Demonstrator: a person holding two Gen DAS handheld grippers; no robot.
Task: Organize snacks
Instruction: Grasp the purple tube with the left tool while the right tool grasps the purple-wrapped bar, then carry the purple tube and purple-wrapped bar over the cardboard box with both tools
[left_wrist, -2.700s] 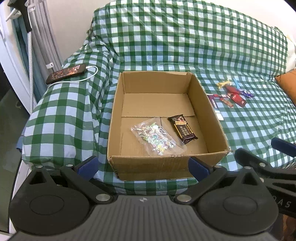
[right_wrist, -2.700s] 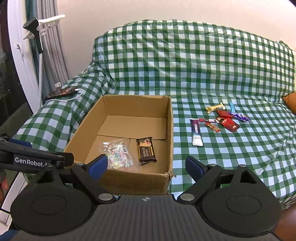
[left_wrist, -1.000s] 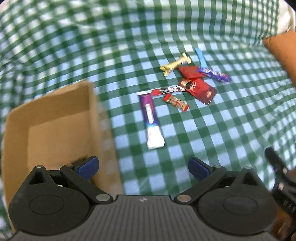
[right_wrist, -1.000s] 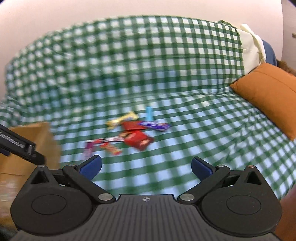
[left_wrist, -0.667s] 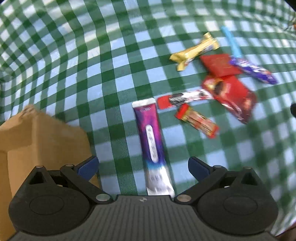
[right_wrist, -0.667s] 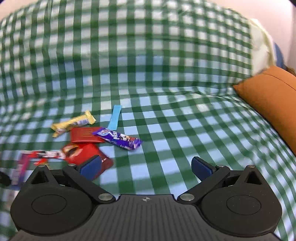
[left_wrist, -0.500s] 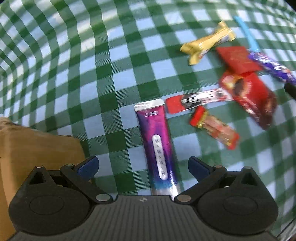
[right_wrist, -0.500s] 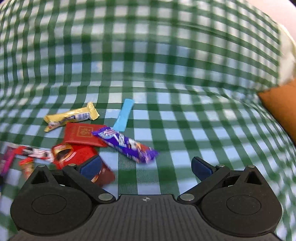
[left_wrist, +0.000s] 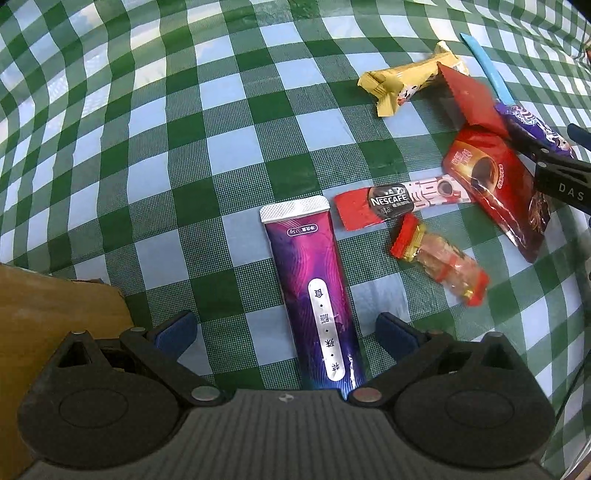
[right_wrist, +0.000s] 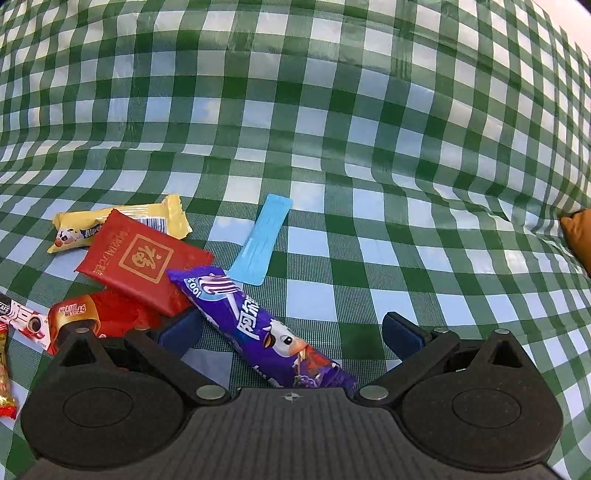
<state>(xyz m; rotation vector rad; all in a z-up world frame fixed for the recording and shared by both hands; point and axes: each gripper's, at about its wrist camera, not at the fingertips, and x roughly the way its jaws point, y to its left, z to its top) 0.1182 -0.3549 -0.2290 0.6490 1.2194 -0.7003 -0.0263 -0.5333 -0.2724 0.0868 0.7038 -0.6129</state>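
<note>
Several snacks lie on the green checked cloth. My left gripper (left_wrist: 284, 332) is open, low over the long purple-pink sachet (left_wrist: 314, 291), whose near end lies between the fingers. To its right are a Nescafe stick (left_wrist: 399, 203), a small red-ended candy pack (left_wrist: 439, 258), a red coffee pouch (left_wrist: 495, 184), a yellow bar (left_wrist: 410, 81) and a red packet (left_wrist: 469, 96). My right gripper (right_wrist: 291, 332) is open around the purple wrapped bar (right_wrist: 258, 325). Beside that bar lie the red packet (right_wrist: 144, 258), yellow bar (right_wrist: 81, 225) and blue strip (right_wrist: 262, 240).
The cardboard box (left_wrist: 55, 317) has its corner at the lower left of the left wrist view. An orange cushion (right_wrist: 580, 236) shows at the right edge of the right wrist view. The right gripper's black body (left_wrist: 561, 177) reaches in at the right of the left wrist view.
Both grippers have left the box and come down over the snack pile. The left one closed in on the purple-pink sachet, the right one on the purple bar. Both stayed open.
</note>
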